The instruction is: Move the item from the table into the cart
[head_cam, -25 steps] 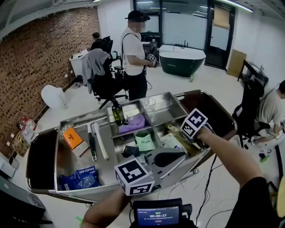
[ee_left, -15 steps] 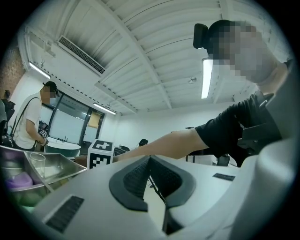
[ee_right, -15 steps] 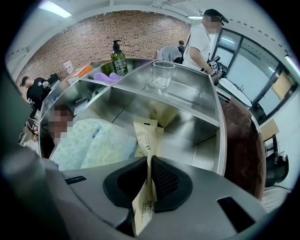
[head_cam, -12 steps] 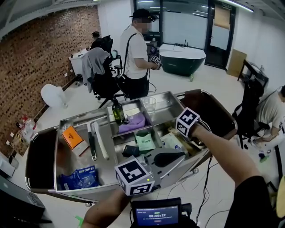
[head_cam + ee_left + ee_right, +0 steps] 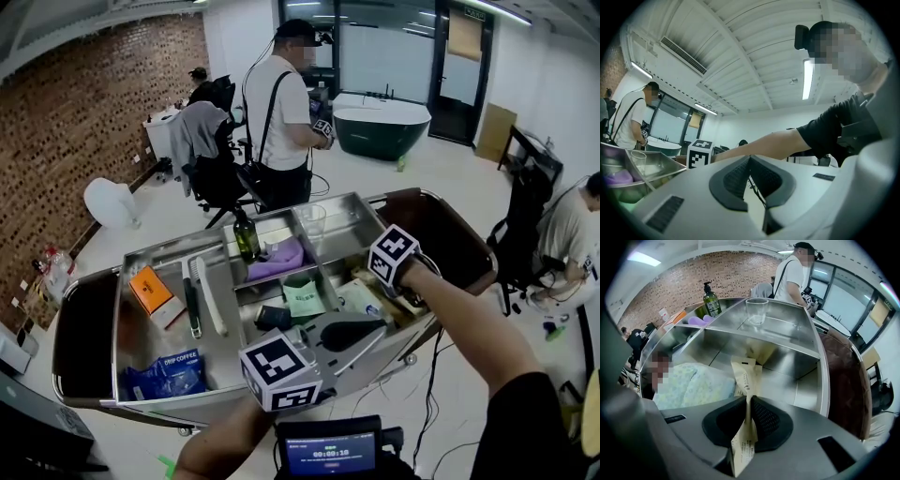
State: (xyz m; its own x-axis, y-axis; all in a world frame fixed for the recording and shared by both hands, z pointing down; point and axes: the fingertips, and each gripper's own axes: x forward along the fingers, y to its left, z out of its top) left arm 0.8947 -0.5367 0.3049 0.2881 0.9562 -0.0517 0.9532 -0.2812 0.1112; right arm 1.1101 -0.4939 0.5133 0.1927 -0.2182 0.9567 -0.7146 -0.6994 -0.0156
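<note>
My right gripper (image 5: 749, 401) points steeply down into the right front compartment of the steel cart (image 5: 787, 362), with a thin beige packet (image 5: 746, 376) pinched upright between its pads. Its jaws have just been opening, and the packet still sits between them. The packet's upper end hangs just above the compartment floor, beside a pale patterned package (image 5: 693, 383). In the head view this gripper (image 5: 389, 281) shows mostly as its marker cube. My left gripper (image 5: 352, 330) is held level at the cart's near edge, shut on nothing.
The cart (image 5: 94, 281) holds a green pump bottle (image 5: 247, 236), a purple cloth (image 5: 279, 258), a clear glass (image 5: 312, 220), an orange box (image 5: 153, 289), a blue coffee bag (image 5: 167, 373) and a green packet (image 5: 305, 298). A person (image 5: 281, 122) stands behind the cart.
My right gripper shifted a little left over the cart's right compartment and tipped further down. The person behind the cart turned. The left gripper stayed still.
</note>
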